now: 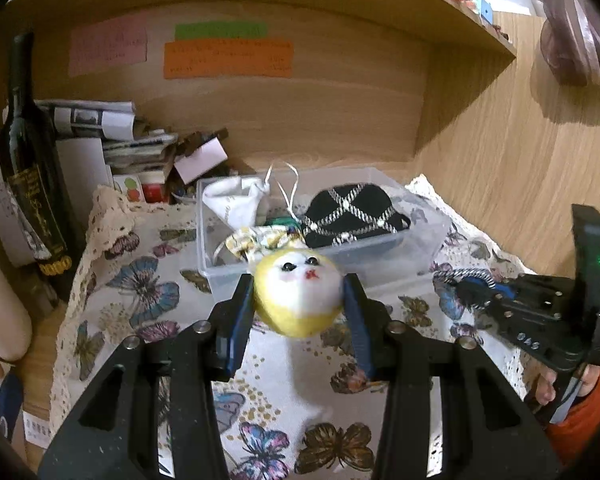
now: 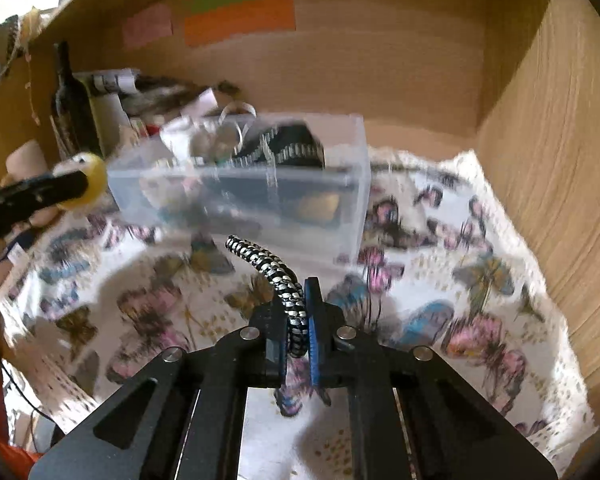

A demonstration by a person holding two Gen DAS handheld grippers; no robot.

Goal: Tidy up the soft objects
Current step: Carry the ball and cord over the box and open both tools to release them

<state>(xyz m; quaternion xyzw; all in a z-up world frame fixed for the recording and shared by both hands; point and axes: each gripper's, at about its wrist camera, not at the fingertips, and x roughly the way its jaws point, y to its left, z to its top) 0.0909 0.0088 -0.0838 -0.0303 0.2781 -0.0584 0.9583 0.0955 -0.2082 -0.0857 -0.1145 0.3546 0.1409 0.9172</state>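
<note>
A: What fills the desk?

B: A butterfly-print cloth (image 1: pixel 148 304) with lace edges, bounded by a wooden wall on the right and far side. On it, toward the far side, sits a clear plastic bin (image 1: pixel 220 276) holding a black quilted pouch (image 1: pixel 352 212) and a white drawstring bag (image 1: pixel 232 200).

A: And the toys?

B: The left gripper (image 1: pixel 300 304) clamps a soft yellow-and-white doll head (image 1: pixel 300 300) just in front of the bin's near wall. The right gripper (image 2: pixel 296 320) is closed on a black-and-white braided cord (image 2: pixel 268 268), over the cloth near the bin.

A: Anything unclear?

B: The right wrist view is motion-blurred; the bin's lower contents can't be made out. Open cloth lies near and right.
</note>
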